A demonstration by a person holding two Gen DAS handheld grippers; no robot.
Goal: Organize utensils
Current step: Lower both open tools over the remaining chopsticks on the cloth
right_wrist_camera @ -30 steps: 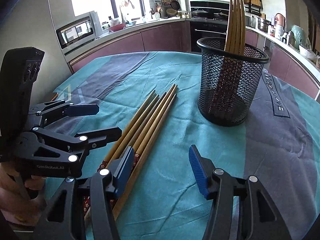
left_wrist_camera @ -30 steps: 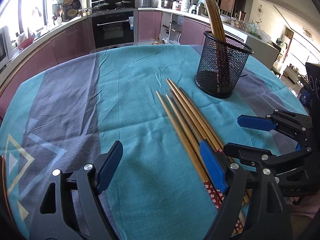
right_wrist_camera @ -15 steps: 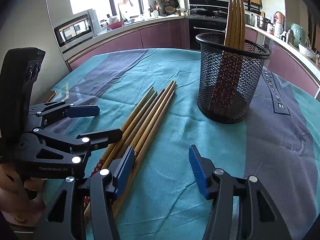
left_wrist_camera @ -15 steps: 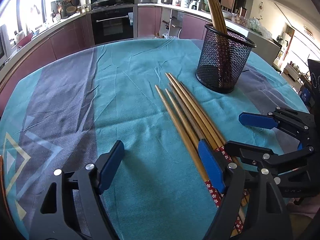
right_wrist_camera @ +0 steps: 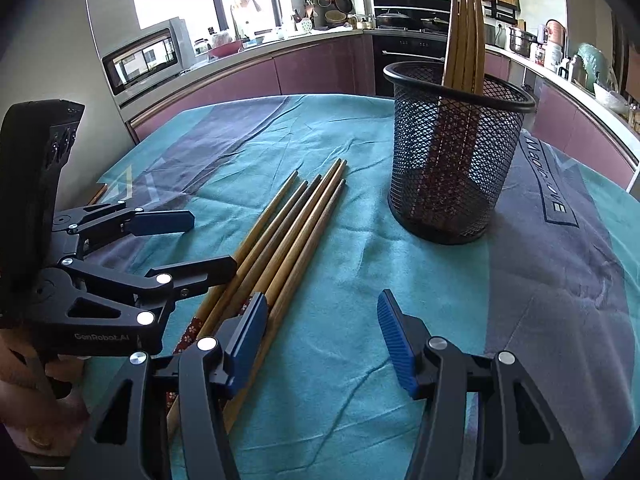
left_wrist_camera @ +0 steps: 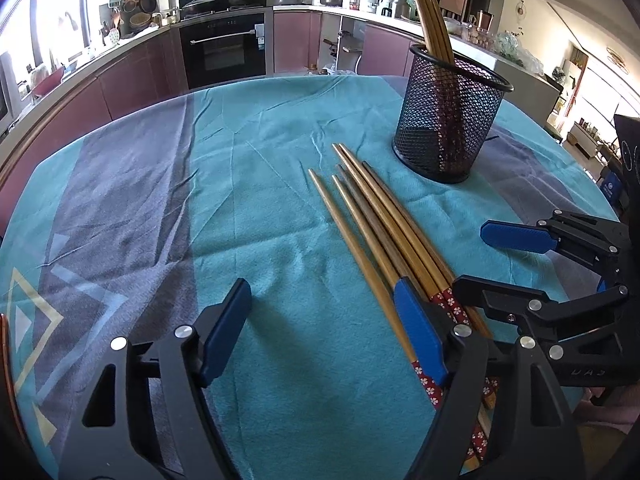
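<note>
Several wooden chopsticks [left_wrist_camera: 372, 232] [right_wrist_camera: 296, 232] with red flowered ends lie side by side on the teal tablecloth [left_wrist_camera: 240, 200]. Behind them stands a black mesh holder [left_wrist_camera: 448, 132] [right_wrist_camera: 452, 168] with more chopsticks [left_wrist_camera: 430, 16] [right_wrist_camera: 466, 32] upright in it. My left gripper [left_wrist_camera: 322, 284] [right_wrist_camera: 200, 244] is open over bare cloth, its right finger over the chopsticks' red ends. My right gripper [right_wrist_camera: 322, 300] [left_wrist_camera: 488, 260] is open too, its left finger above the same ends. Neither pair of pads presses on anything.
The table's edge curves round close behind the holder and at the left. Beyond it run purple kitchen cabinets with an oven [left_wrist_camera: 222, 48] and a microwave [right_wrist_camera: 140, 60]. A person's hand [right_wrist_camera: 24, 392] holds the left gripper's handle.
The left gripper's jaws have narrowed slightly. Both hands stay almost where they were, and the chopsticks and holder have not moved.
</note>
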